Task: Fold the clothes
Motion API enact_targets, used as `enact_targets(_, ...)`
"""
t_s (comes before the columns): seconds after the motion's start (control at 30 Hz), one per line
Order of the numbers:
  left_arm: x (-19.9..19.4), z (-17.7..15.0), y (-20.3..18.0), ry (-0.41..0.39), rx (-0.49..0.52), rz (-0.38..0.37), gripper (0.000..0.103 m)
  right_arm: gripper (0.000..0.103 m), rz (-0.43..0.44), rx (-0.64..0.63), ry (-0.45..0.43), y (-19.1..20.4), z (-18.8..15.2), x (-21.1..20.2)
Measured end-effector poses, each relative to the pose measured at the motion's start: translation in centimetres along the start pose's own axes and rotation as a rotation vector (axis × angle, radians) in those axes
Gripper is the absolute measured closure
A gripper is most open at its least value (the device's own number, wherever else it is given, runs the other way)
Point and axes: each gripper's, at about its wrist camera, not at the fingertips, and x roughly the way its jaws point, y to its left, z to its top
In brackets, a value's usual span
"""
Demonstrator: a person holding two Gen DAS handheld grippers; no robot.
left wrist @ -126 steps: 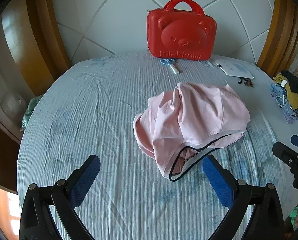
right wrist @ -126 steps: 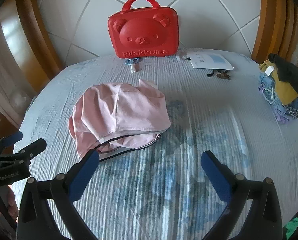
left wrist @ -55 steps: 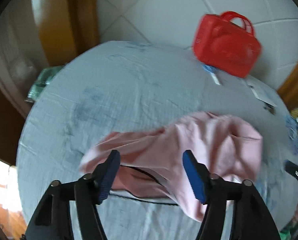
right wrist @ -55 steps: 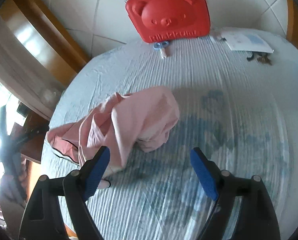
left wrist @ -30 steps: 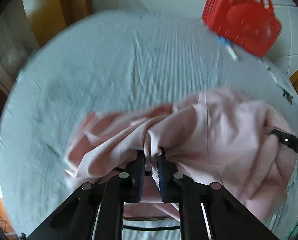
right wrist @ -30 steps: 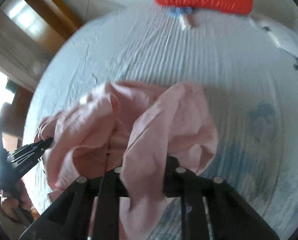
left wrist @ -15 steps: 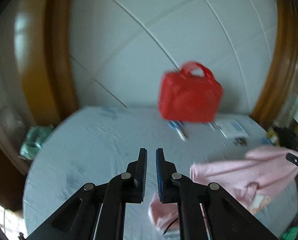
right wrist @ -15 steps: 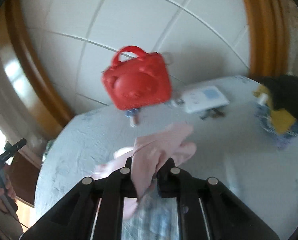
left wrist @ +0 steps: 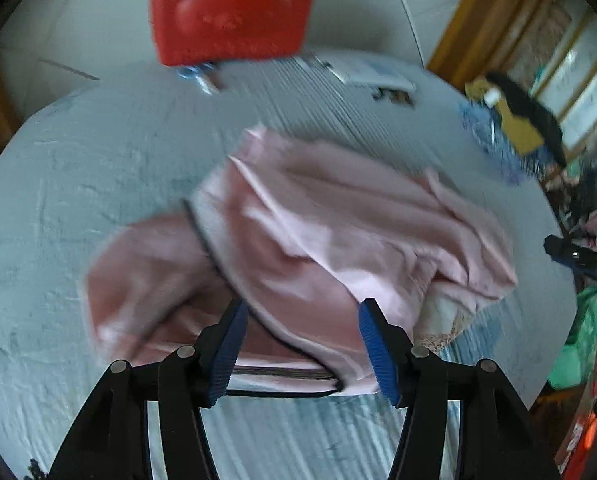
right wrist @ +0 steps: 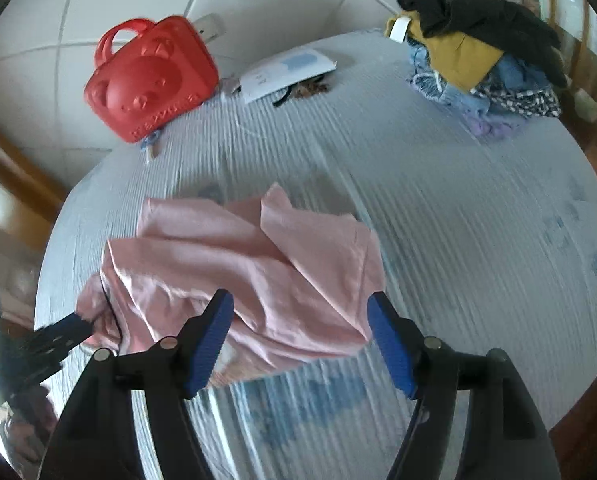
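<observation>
I see the worktop [right wrist: 478, 220] filling most of both frames, covered in a pale ribbed cloth with faint blue print. At the centre of it lies the pink garment [left wrist: 338, 240], crumpled and bunched, a dark-trimmed edge curling across its left part in the left view; in the right view it sits lower left of centre. No clean fold shows in it, so I judge the folding has barely begun: it needs spreading flat first, then the folds themselves.

At the upper right of the right view a heap of other clothes [right wrist: 478, 52] sits on the worktop's far edge, well apart from the pink one; whether they are done or waiting I cannot tell. A red case [right wrist: 150, 80] stands at the upper left by the wall, with a white paper [right wrist: 290, 72] just beside it.

My left hand-held gripper [left wrist: 302, 344] has just been opening; its blue fingers are spread over the garment's near edge, pressing on nothing. My right hand-held gripper [right wrist: 302, 344] has likewise just been opening and hangs spread over the garment's near right corner, holding nothing.
</observation>
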Motion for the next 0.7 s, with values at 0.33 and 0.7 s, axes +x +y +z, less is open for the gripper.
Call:
enact_targets(0.33, 5.5, -0.2, -6.3, 0.057, 0.060, -0.007, 0.045, 0.034, 0.045, -0.055, 0.085, -2.4, -1.1, 3.0)
enact_targets(0.7, 6.0, 0.5, -5.2, -0.031, 0.043, 0.113, 0.097, 0.005, 0.033, -0.029, 0.145, -3.7, 0.9, 8.2)
